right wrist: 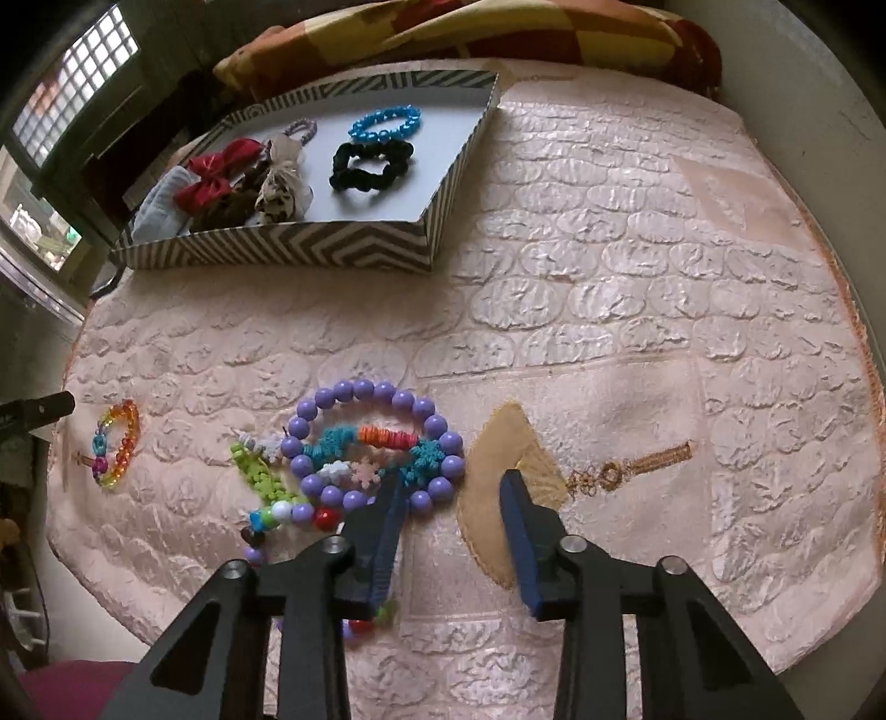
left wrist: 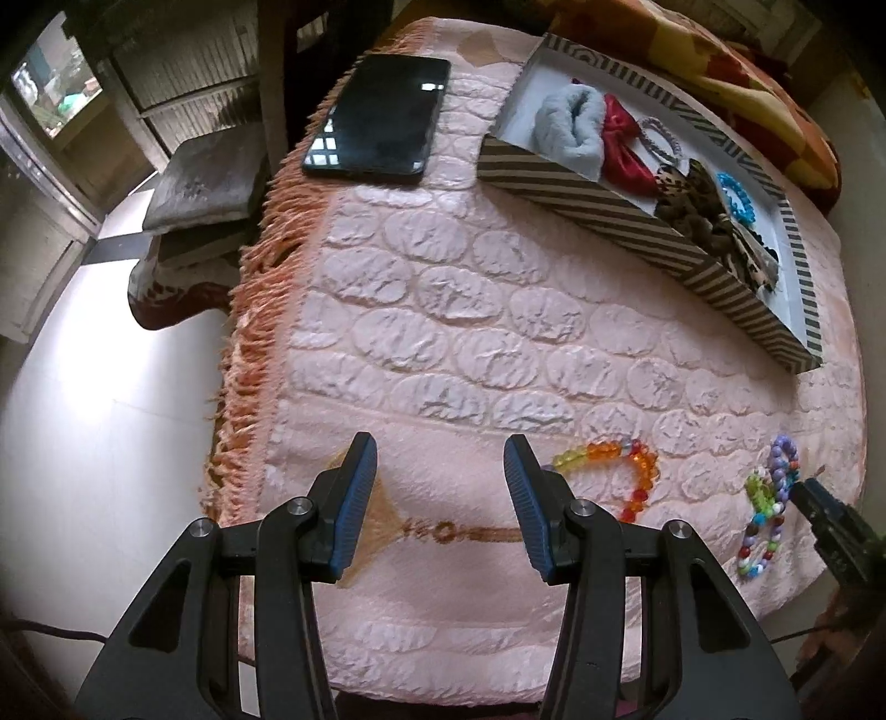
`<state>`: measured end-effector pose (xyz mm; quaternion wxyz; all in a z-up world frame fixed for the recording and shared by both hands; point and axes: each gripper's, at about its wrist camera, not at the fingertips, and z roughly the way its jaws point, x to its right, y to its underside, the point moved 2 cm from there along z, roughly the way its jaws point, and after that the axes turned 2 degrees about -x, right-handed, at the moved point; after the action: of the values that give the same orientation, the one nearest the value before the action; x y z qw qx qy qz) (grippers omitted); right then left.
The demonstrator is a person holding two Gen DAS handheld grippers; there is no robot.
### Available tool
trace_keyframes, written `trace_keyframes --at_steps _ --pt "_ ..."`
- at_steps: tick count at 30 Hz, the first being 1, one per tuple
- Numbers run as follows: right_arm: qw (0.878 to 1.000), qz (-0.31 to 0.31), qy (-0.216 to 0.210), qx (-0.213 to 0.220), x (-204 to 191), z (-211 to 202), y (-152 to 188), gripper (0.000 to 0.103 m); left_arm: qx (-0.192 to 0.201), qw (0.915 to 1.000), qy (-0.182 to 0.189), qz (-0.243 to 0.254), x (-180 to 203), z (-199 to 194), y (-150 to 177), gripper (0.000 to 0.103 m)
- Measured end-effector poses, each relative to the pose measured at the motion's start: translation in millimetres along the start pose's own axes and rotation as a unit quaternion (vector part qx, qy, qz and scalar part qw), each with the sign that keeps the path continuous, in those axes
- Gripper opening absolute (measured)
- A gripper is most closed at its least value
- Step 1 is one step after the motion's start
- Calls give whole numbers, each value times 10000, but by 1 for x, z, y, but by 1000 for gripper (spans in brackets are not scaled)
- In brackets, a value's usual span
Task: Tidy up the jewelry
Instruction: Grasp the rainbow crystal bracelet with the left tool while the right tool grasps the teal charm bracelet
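Observation:
A pile of bead bracelets lies on the pink quilted cloth: a purple bead bracelet (right wrist: 376, 437) with teal, green and mixed-colour strands, also in the left wrist view (left wrist: 772, 498). A rainbow bead bracelet (left wrist: 614, 471) lies apart, also in the right wrist view (right wrist: 116, 443). My right gripper (right wrist: 451, 482) is open, its left finger resting at the purple bracelet's near edge. My left gripper (left wrist: 440, 448) is open and empty, just left of the rainbow bracelet. A striped box (right wrist: 310, 246) holds scrunchies and a blue bracelet (right wrist: 385, 122).
A black phone (left wrist: 379, 116) lies at the far left of the cloth beside its fringed edge (left wrist: 255, 310). The striped box (left wrist: 609, 205) stands at the back. A patterned blanket (right wrist: 470, 27) lies behind it. The floor drops off to the left.

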<state>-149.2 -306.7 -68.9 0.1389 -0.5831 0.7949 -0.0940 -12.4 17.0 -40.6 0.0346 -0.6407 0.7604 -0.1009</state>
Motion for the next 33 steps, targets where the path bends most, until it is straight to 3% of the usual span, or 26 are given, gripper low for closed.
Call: trace_keyframes --at_steps 10,17,22,24,25,26,33 --pt "9990 238 -362 143 12 -25 -4 29 -117 9999 27 61 4 7 -4 47" --pt "9991 -244 -337 113 -7 -18 -10 29 -181 9998 57 38 2 11 -3 47" --pt "9968 -800 -37 -15 -20 4 -12 29 -213 9998 48 39 1 13 -2 47" --pt "9972 -726 -148 67 -18 6 -14 29 -240 9997 49 11 -2 14 -1 47" --pt "9976 -661 -196 65 -16 7 -16 27 -245 9997 49 3 -3 15 -1 47" --pt "9978 -623 -221 79 -15 7 -17 12 -245 9997 47 -10 -5 15 -1 47" --pt "9965 -465 -445 540 -16 -32 -24 10 -245 9996 133 -21 -12 11 4 47"
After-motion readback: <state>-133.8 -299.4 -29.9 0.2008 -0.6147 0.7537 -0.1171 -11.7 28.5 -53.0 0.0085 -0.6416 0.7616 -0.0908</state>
